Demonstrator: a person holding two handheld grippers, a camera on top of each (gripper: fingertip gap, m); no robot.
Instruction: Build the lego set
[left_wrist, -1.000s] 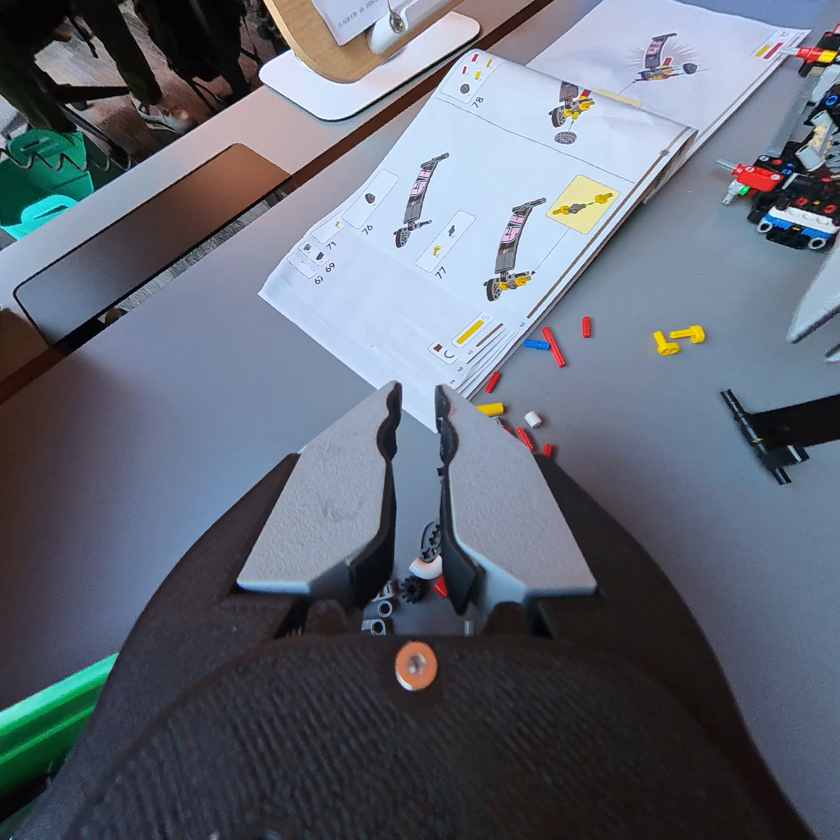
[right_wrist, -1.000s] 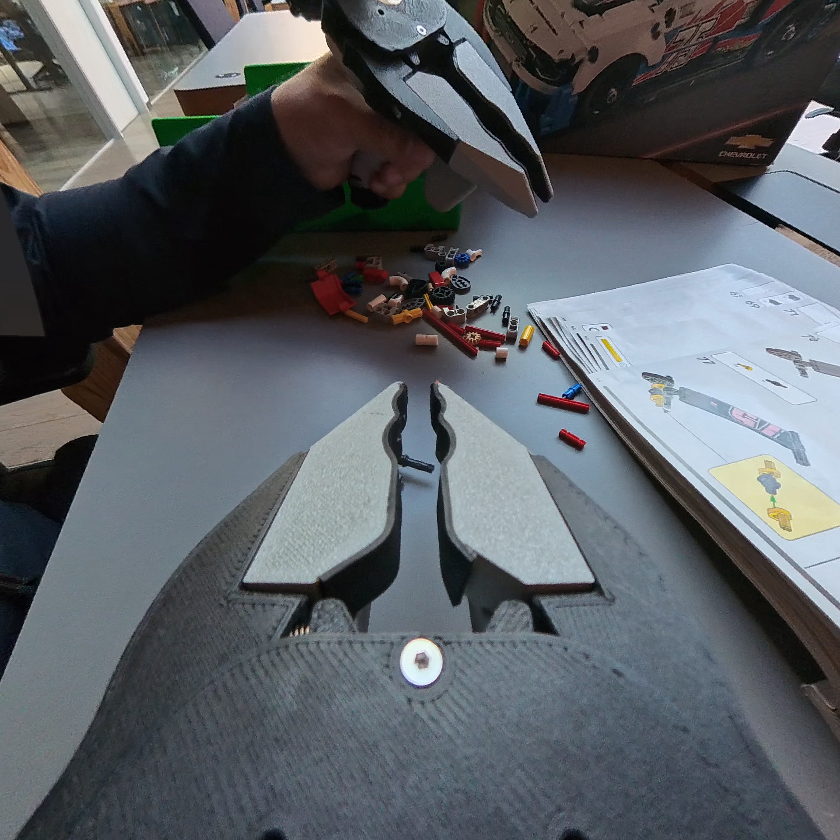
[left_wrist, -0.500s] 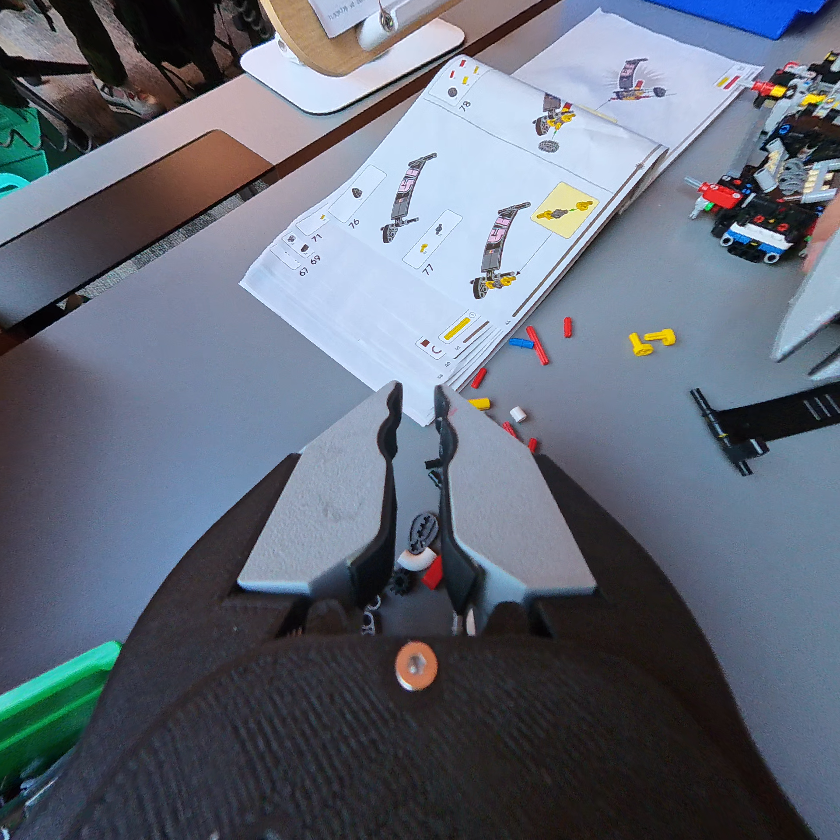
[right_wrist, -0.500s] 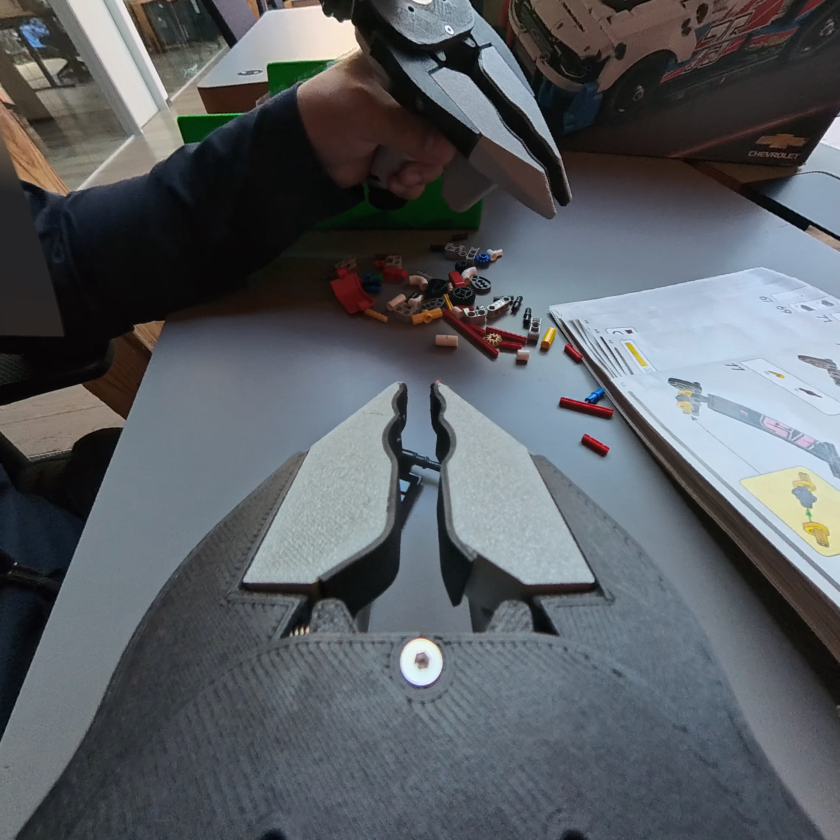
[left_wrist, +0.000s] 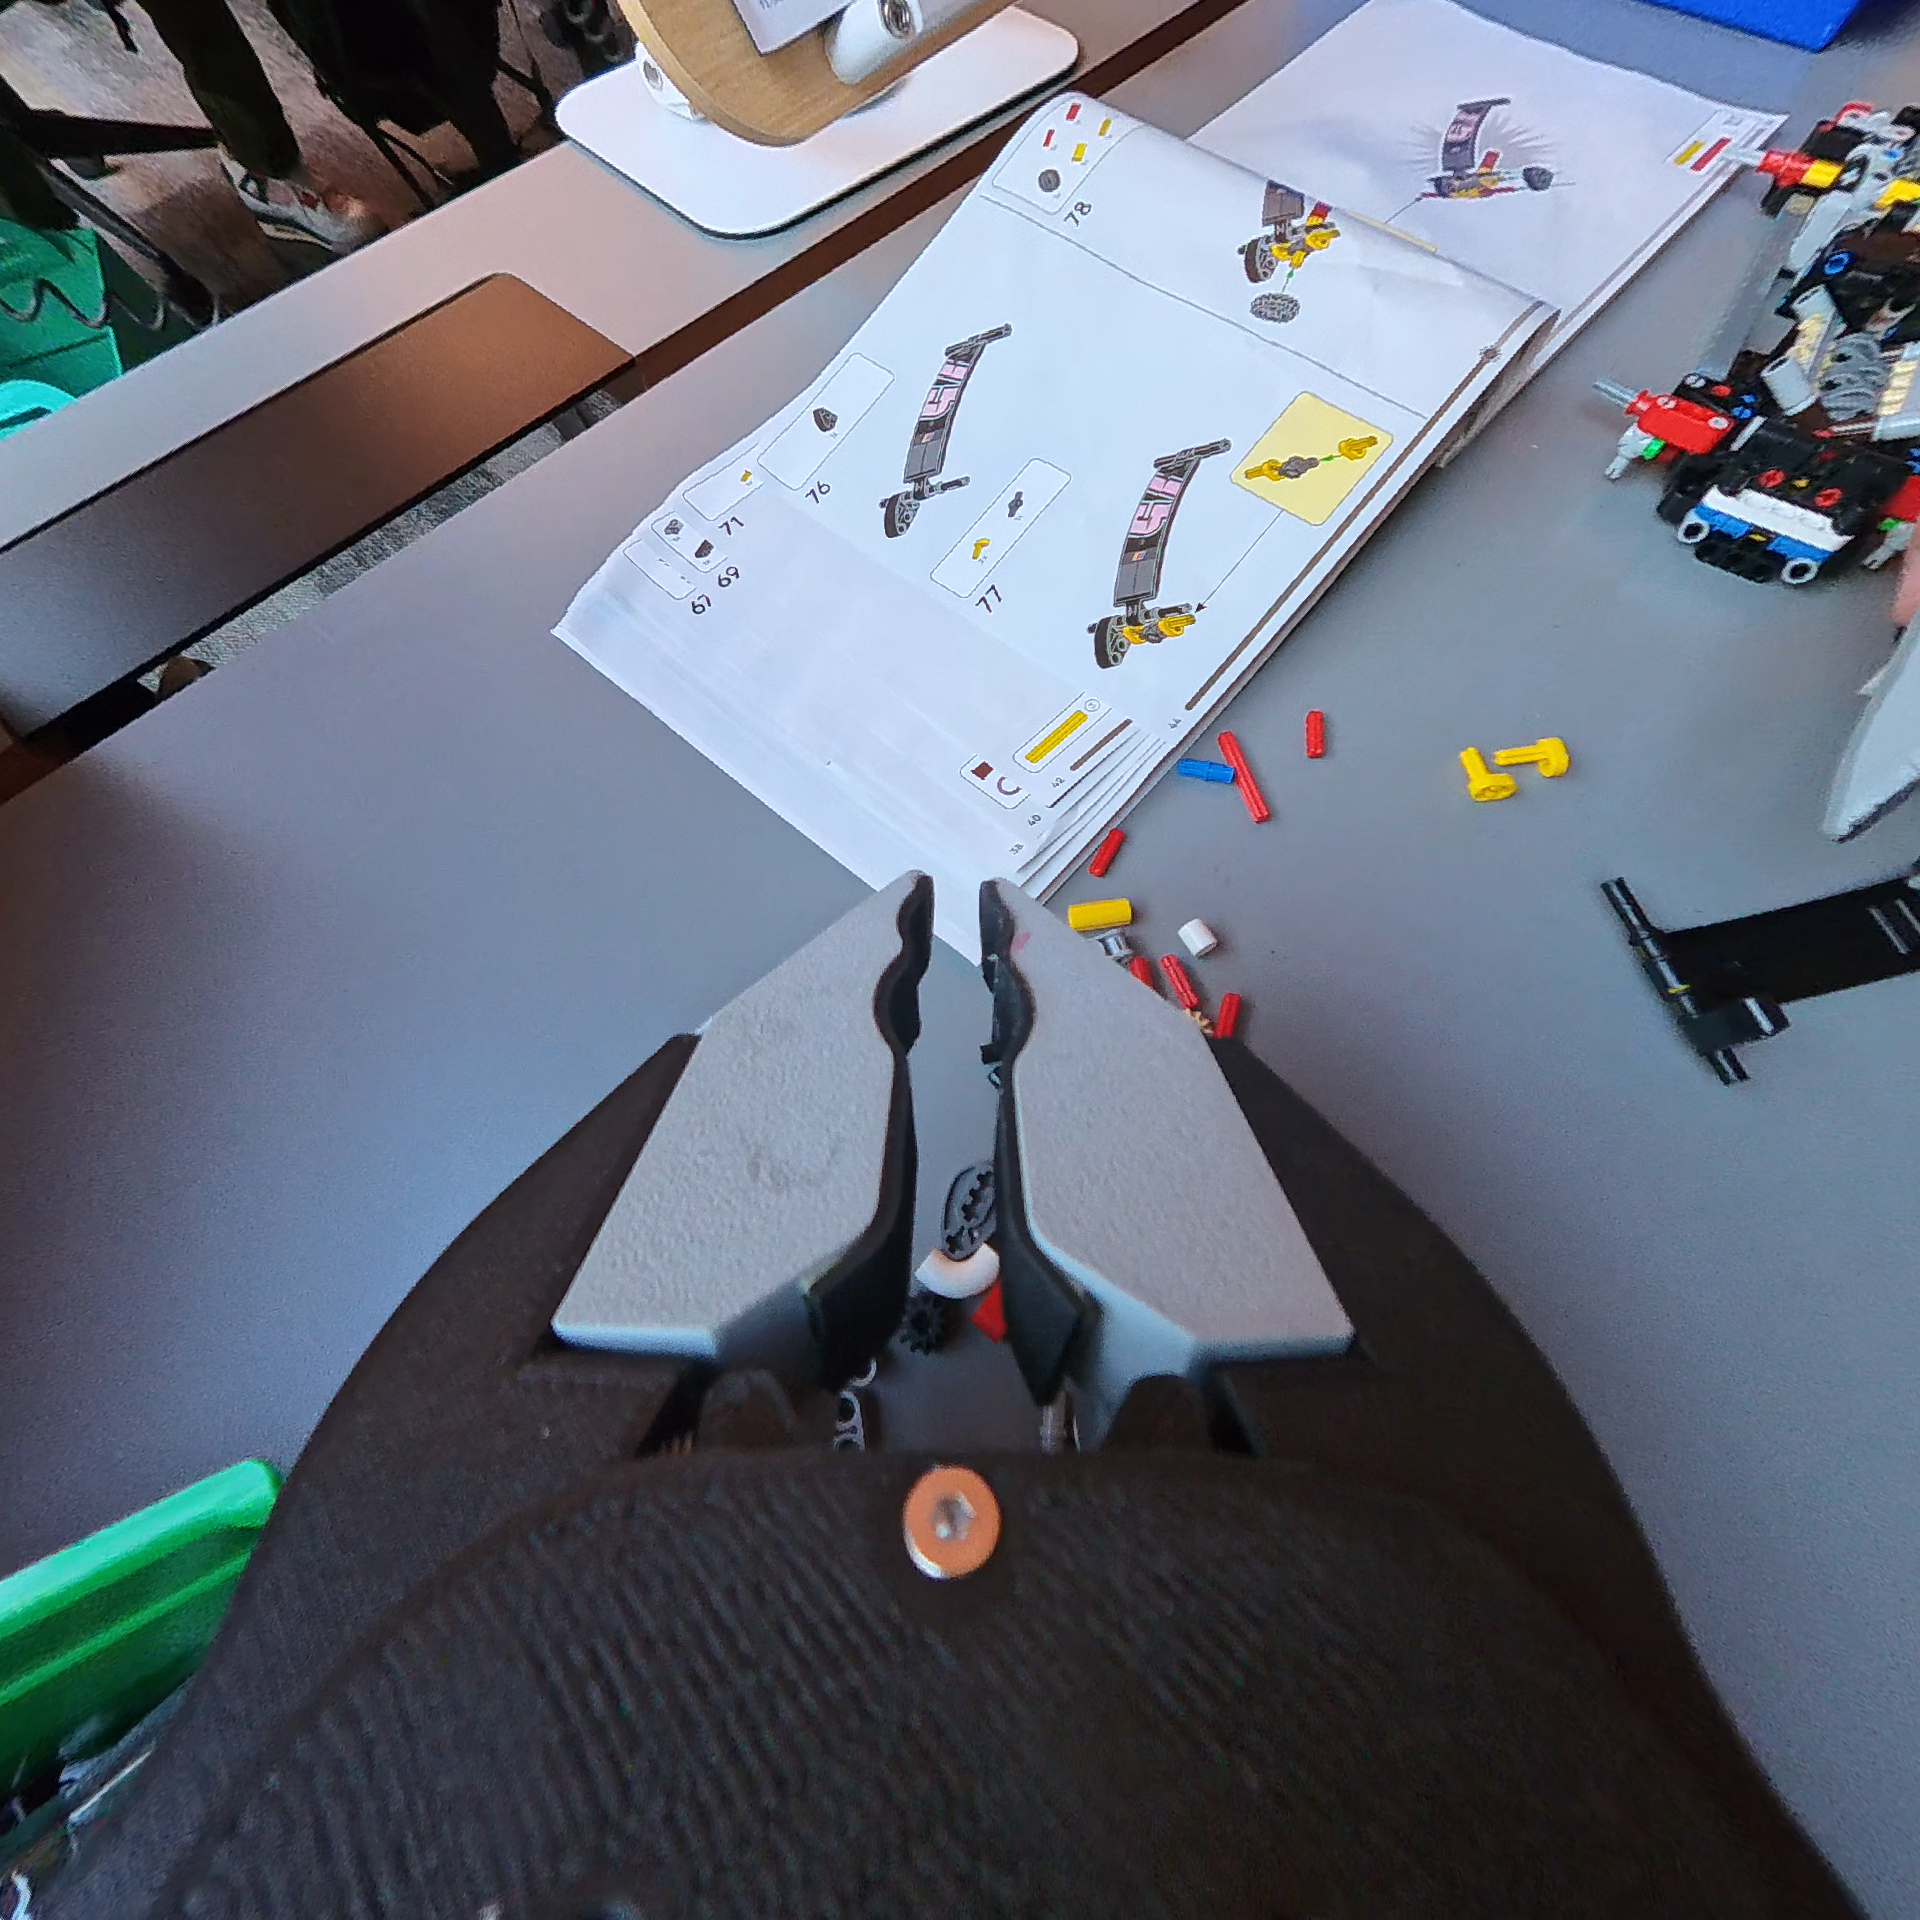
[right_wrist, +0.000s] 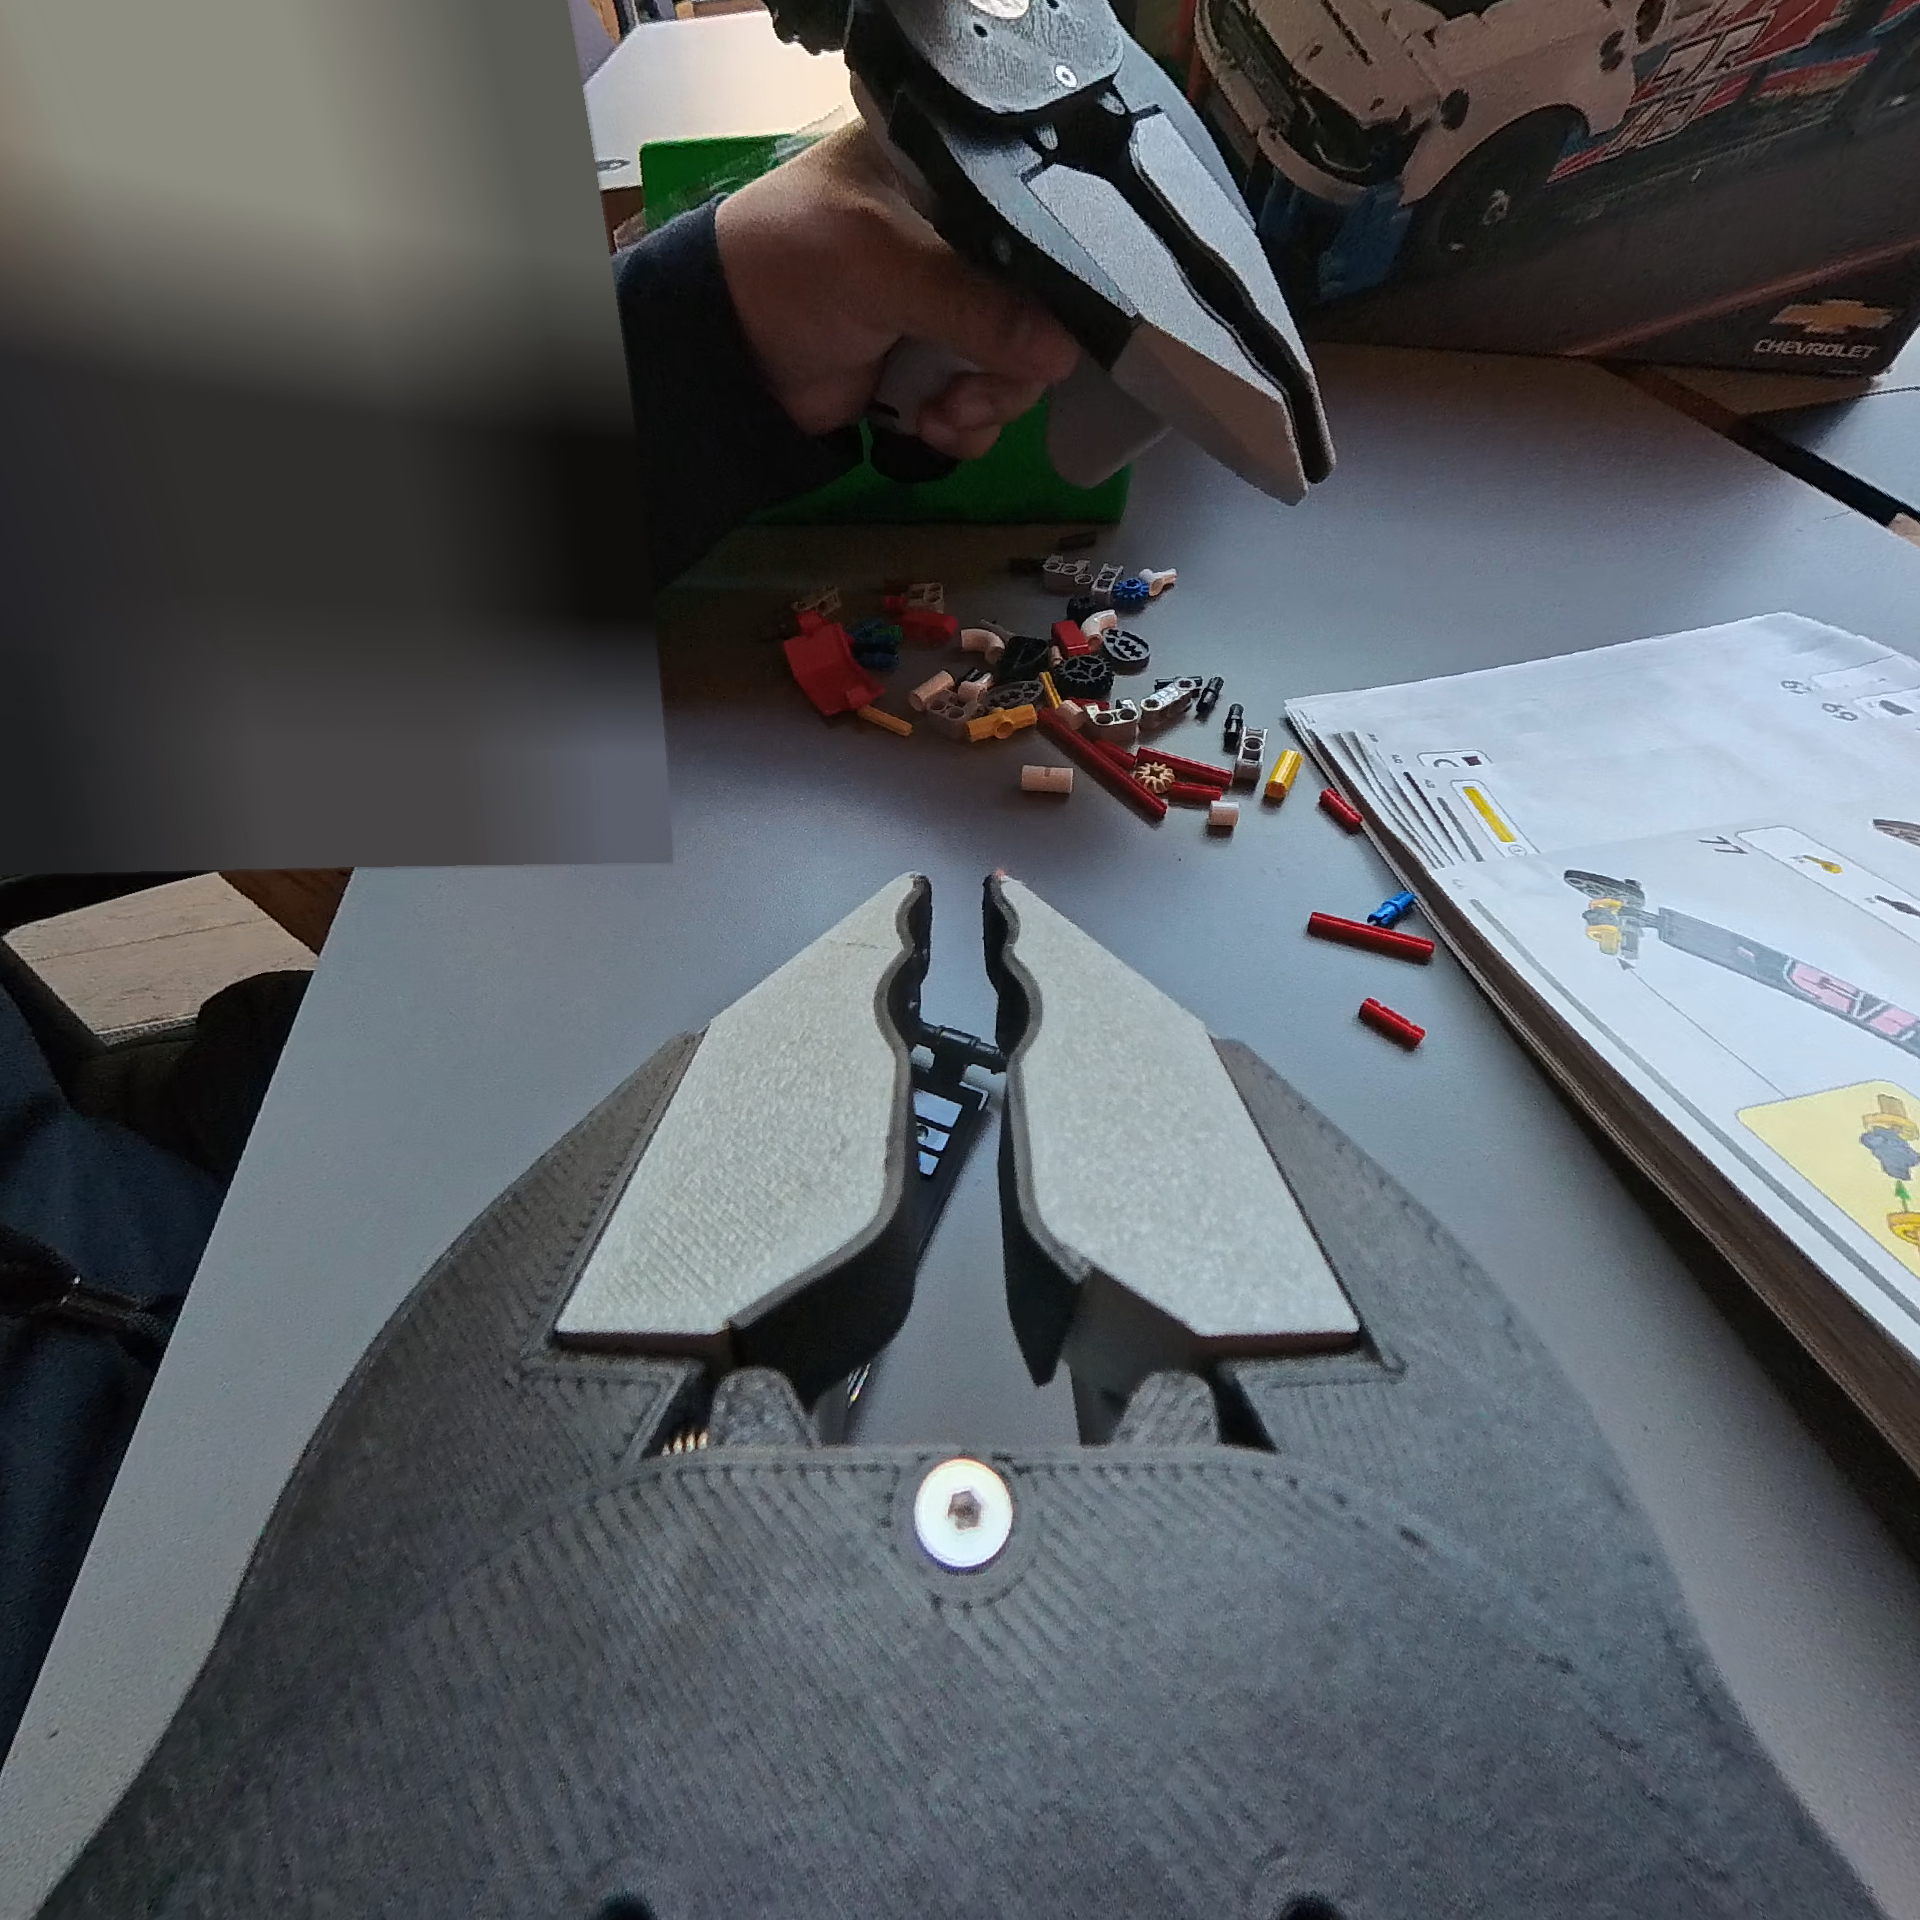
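One black pin (right_wrist: 961, 1039) clamped in right gripper (right_wrist: 958, 894) jaws, left gripper (left_wrist: 956, 896) jaws nearly together, hold unclear, numbered booklet (left_wrist: 1039, 436), logo-printed box (right_wrist: 1621, 301)

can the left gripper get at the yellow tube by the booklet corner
Probably yes: the yellow tube lies uncovered on bare table just right of the left gripper, though its nearly closed jaws would need opening.
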